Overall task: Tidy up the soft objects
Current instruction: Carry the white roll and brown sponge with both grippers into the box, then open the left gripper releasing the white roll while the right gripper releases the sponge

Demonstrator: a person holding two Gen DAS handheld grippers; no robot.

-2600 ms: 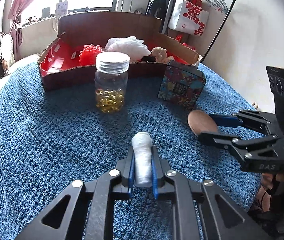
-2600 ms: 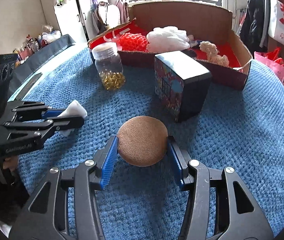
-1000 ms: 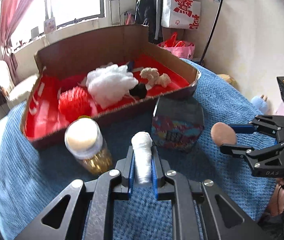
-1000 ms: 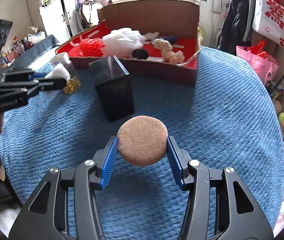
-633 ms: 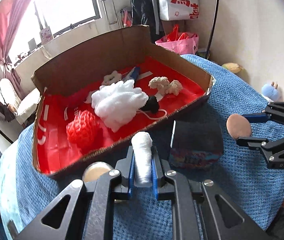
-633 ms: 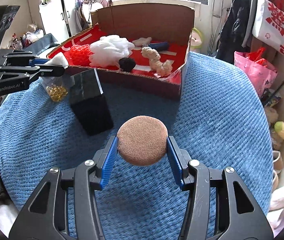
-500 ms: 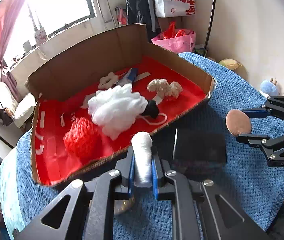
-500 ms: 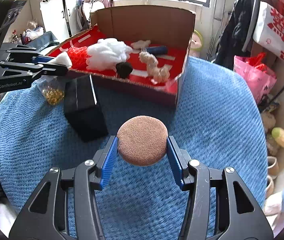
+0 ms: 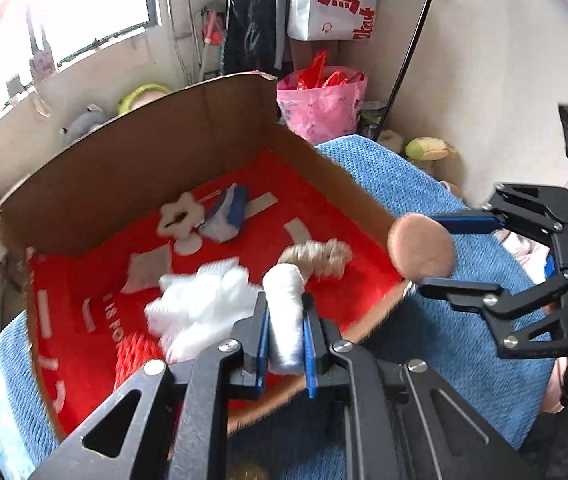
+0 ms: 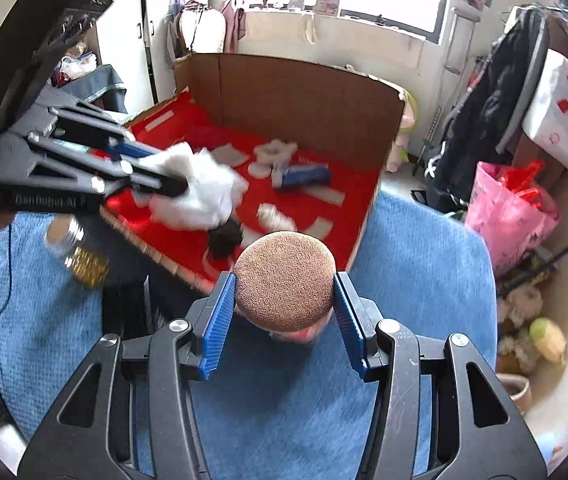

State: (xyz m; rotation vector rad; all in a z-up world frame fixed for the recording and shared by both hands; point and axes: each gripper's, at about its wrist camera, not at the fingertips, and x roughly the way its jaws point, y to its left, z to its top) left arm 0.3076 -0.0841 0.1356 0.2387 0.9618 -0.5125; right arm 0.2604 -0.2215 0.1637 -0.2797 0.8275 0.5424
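My left gripper (image 9: 284, 344) is shut on a white cotton roll (image 9: 284, 312) and holds it above the near wall of the cardboard box (image 9: 164, 152) with the red floor. My right gripper (image 10: 282, 320) is shut on a round brown puff (image 10: 284, 278) and holds it over the box's near right corner. The right gripper and its puff (image 9: 420, 250) also show in the left wrist view. The left gripper (image 10: 156, 176) shows in the right wrist view over the box's left side.
The box holds a white fluffy ball (image 9: 204, 304), a red mesh ball (image 9: 140, 356), a beige knotted rope (image 9: 316, 258), a blue and white roll (image 9: 228, 214) and a black pompom (image 10: 224, 240). A glass jar (image 10: 80, 256) and a dark box (image 10: 124, 280) stand in front on the blue cloth (image 10: 424, 264).
Both grippers have risen and moved forward from the cloth to the box, each still holding its object. The jar and the dark box now lie below and behind the fingers.
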